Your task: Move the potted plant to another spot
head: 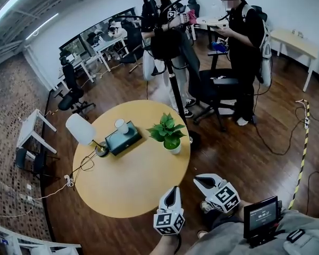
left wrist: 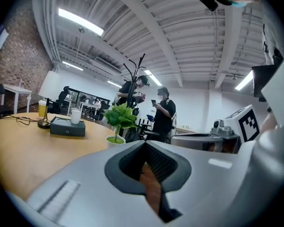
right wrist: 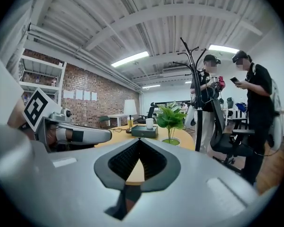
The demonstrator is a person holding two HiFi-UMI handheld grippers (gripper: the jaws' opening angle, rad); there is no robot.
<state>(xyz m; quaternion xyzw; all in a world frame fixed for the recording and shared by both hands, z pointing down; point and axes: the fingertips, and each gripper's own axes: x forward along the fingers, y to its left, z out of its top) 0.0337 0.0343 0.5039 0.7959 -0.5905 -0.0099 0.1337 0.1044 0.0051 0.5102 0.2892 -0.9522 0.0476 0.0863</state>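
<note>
Grey plastic jaws pressed tip to tip on the left gripper (head: 173,191), nothing between them; likewise on the right gripper (head: 204,180), pinched together and empty. Both side by side at the near edge of the round light-wood table (head: 133,187), touching nothing. Well ahead, near the table's far right edge: the small green leafy plant in a white pot (head: 170,134), upright, apart from both grippers. Just left of it, a flat dark teal box (head: 123,141) with a white cup (head: 121,125) on top; further left, a table lamp with a white shade (head: 80,129), its cord trailing over the table's left edge. Below, dark brown plank floor (head: 244,153), crossed by cables and a yellow-and-black striped strip (head: 303,147) at right. Beyond the table, a black office chair (head: 218,84), a black coat stand (head: 173,84), two standing persons in black (head: 244,41). Red-brick wall (head: 8,105) at left, a white desk (head: 34,124) beside it, strip lights (head: 10,7) overhead on a white ribbed ceiling (left wrist: 146,32).
</note>
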